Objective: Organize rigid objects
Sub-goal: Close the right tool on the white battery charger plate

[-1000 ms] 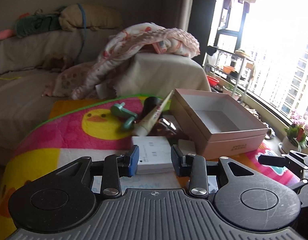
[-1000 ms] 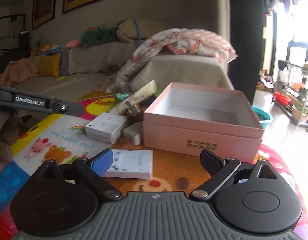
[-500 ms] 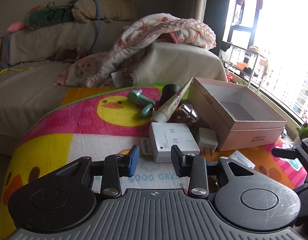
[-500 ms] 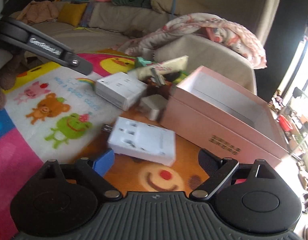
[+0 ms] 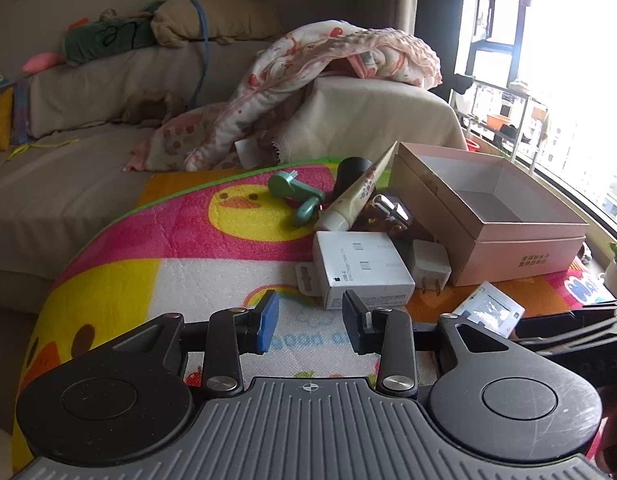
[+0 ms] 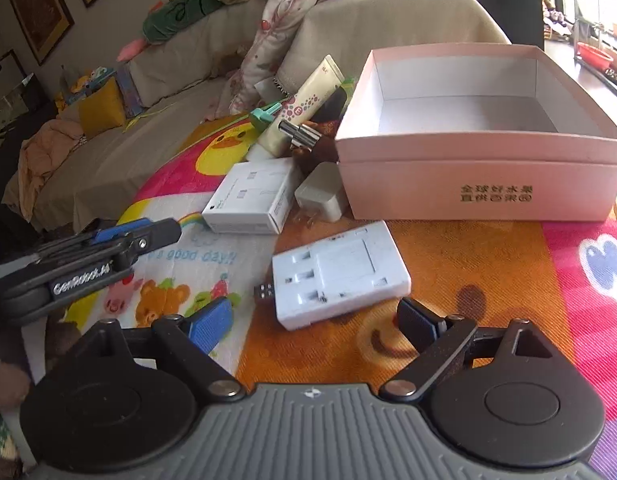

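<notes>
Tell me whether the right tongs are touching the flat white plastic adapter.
Apart. The right wrist view shows the right tongs open, mat visible between both pads and the flat white plastic adapter.

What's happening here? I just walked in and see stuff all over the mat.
A person with a gripper in each hand is tidying. The right gripper, open, hovers at the flat white adapter. The left gripper, open and empty, faces the white charger box. The pink box is still empty.

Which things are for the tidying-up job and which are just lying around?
For the job: open pink cardboard box, flat white plastic charger, white rectangular cable box, small white plug adapter, cream tube.

Lying around: flowery blanket, beige sofa, yellow cushion.
</notes>
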{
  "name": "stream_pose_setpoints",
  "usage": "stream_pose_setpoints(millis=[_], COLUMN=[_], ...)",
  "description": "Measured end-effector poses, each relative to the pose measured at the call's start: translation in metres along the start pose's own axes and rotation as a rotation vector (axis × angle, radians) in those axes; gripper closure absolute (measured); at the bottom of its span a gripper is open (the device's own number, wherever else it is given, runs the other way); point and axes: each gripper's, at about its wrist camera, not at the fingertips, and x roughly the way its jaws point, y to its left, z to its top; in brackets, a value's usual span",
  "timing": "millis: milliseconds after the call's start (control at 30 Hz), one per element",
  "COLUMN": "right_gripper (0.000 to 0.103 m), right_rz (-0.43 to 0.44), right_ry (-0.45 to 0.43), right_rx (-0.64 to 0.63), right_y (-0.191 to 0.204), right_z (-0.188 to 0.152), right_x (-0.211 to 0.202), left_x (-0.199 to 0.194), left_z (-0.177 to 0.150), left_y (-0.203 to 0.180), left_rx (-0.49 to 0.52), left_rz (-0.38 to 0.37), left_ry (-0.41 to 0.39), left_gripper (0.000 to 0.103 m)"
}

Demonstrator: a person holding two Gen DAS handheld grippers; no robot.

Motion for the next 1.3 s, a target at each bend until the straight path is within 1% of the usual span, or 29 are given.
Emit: stream_pose_setpoints(millis=[100, 200, 300, 367, 467, 500, 567, 600, 667, 700, 733, 800, 867, 967, 1067, 1100, 1200, 1267, 1300], right_gripper=[0.012, 0.014, 0.015, 0.016, 0.016, 0.016, 0.016, 0.016, 0.016, 0.015, 0.016, 0.016, 0.016, 0.015, 0.015, 0.015, 0.015, 0.015, 0.015], right_rz=[-0.081, -0.185, -0.226, -0.221, -0.189, -0.194, -0.232, -0.251, -0.260, -0.249, -0.234, -0.209, -0.196, -0.205, -0.202, -0.201, -0.199, -0.198, -0.196], right_ry=[-0.009, -0.022, -0.038, -0.047, -0.044, -0.048, -0.068, -0.079, -0.089, -0.091, -0.090, -0.096, -0.112, -0.115, -0.116, -0.117, -0.120, -0.122, -0.123], right_rx=[-0.019, -0.081, -0.170, -0.203, -0.226, -0.231, -0.243, -0.247, -0.243, -0.229, -0.209, -0.169, -0.145, -0.146, -0.143, -0.141, -0.138, -0.135, -0.133], right_y=[0.016, 0.027, 0.032, 0.028, 0.011, 0.005, -0.012, -0.021, -0.038, -0.045, -0.053, -0.065, -0.069, -0.068, -0.068, -0.068, -0.069, -0.069, -0.070], right_z=[0.013, 0.018, 0.013, 0.009, -0.001, -0.005, -0.012, -0.015, -0.021, -0.024, -0.025, -0.028, -0.028, -0.029, -0.029, -0.029, -0.029, -0.029, -0.029], right_x=[0.021, 0.037, 0.039, 0.032, 0.013, 0.007, -0.007, -0.013, -0.024, -0.028, -0.031, -0.036, -0.039, -0.037, -0.037, -0.037, -0.037, -0.037, -0.037], left_x=[-0.001, 0.000, 0.003, 0.005, 0.009, 0.011, 0.015, 0.015, 0.016, 0.017, 0.018, 0.021, 0.023, 0.025, 0.026, 0.026, 0.028, 0.029, 0.029], left_z=[-0.002, -0.006, -0.009, -0.011, -0.015, -0.017, -0.022, -0.024, -0.025, -0.025, -0.024, -0.021, -0.020, -0.020, -0.019, -0.018, -0.016, -0.016, -0.016], left_y=[0.003, 0.004, 0.003, 0.000, -0.007, -0.010, -0.020, -0.027, -0.041, -0.045, -0.048, -0.054, -0.060, -0.068, -0.070, -0.069, -0.067, -0.073, -0.076], left_rx=[-0.017, -0.021, -0.013, 0.006, 0.044, 0.057, 0.096, 0.127, 0.188, 0.194, 0.189, 0.182, 0.190, 0.206, 0.191, 0.180, 0.150, 0.178, 0.190], left_rz=[-0.005, -0.010, -0.015, -0.009, -0.009, -0.014, -0.020, -0.009, 0.002, -0.011, -0.018, -0.043, -0.056, -0.096, -0.104, -0.113, -0.151, -0.151, -0.157], left_ry=[-0.004, 0.002, 0.021, 0.040, 0.081, 0.096, 0.120, 0.116, 0.107, 0.113, 0.117, 0.132, 0.144, 0.154, 0.159, 0.165, 0.182, 0.189, 0.194], left_gripper=[0.064, 0.064, 0.064, 0.064, 0.064, 0.064, 0.063, 0.060, 0.060, 0.061, 0.065, 0.066, 0.066, 0.066, 0.065, 0.063, 0.049, 0.042, 0.035])
